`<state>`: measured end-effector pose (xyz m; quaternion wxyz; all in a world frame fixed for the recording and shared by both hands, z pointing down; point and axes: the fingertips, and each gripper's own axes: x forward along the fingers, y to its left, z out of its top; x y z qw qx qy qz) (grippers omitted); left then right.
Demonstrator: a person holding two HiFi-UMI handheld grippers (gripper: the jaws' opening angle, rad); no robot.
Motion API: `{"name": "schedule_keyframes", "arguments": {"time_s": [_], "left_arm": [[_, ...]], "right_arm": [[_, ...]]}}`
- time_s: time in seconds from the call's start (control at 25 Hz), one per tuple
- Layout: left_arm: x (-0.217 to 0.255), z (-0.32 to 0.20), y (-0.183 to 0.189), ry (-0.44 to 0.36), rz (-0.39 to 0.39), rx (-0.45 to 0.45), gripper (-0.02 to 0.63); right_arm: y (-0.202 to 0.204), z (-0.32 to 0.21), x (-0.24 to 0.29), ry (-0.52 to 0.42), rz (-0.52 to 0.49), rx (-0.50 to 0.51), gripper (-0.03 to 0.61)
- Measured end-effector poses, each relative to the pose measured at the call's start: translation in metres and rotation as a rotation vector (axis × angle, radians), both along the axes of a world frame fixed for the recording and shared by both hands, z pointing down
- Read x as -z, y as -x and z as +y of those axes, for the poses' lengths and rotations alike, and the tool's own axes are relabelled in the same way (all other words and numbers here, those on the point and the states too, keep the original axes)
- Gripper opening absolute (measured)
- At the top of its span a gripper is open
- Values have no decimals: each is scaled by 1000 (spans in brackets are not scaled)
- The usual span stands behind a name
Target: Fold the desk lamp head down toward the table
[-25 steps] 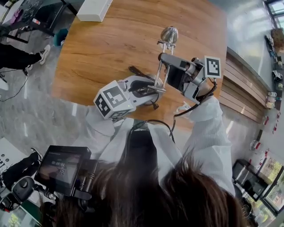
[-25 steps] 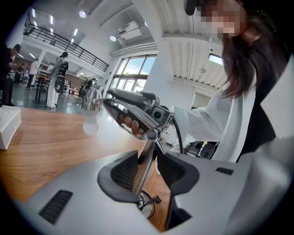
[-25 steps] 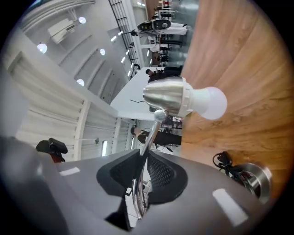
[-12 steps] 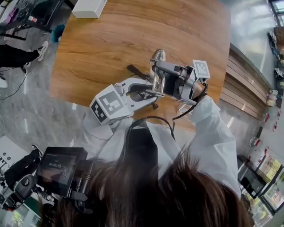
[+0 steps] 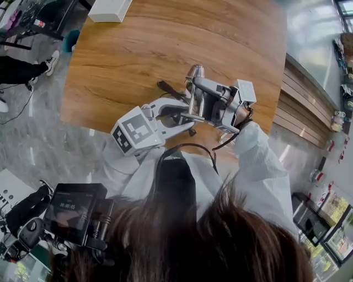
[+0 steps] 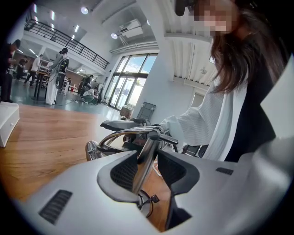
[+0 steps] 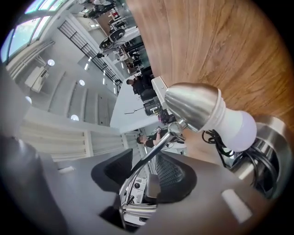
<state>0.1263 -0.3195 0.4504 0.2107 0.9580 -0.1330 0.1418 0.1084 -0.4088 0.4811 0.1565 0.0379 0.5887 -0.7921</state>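
Note:
The desk lamp stands near the front of the wooden table (image 5: 127, 55), with its chrome head (image 5: 194, 71) folded low over the wood. In the right gripper view the head (image 7: 193, 105) and its white bulb (image 7: 236, 128) lie just beyond the jaws. My right gripper (image 5: 194, 99) is open; its jaws have just been opening, and the lamp's thin arm (image 7: 156, 147) runs loose between them. My left gripper (image 5: 185, 113) comes from the left and is shut on the lamp's upright post (image 6: 143, 163), low near the base.
A black cord (image 5: 165, 87) trails from the lamp across the table. A white box (image 5: 110, 8) sits at the table's far left corner. Grey floor with a person's foot (image 5: 54, 65) lies left; a small screen (image 5: 70, 206) is at my lower left.
The lamp head has swung down toward the table along with my right gripper. The right jaws have spread apart off the lamp arm. The left gripper has stayed put.

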Motion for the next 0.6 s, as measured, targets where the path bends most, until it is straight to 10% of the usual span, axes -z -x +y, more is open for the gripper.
{"name": "schedule_keyframes", "arguments": {"time_s": [0.44,0.6], "left_arm": [[16,14,55,10,-32,152,135],[38,-24,92,-67,-50,332,135]], "right_arm": [[-32,22,26,-212,236,-13,137],[-58,13,64,-466,333,-234,26]]}}
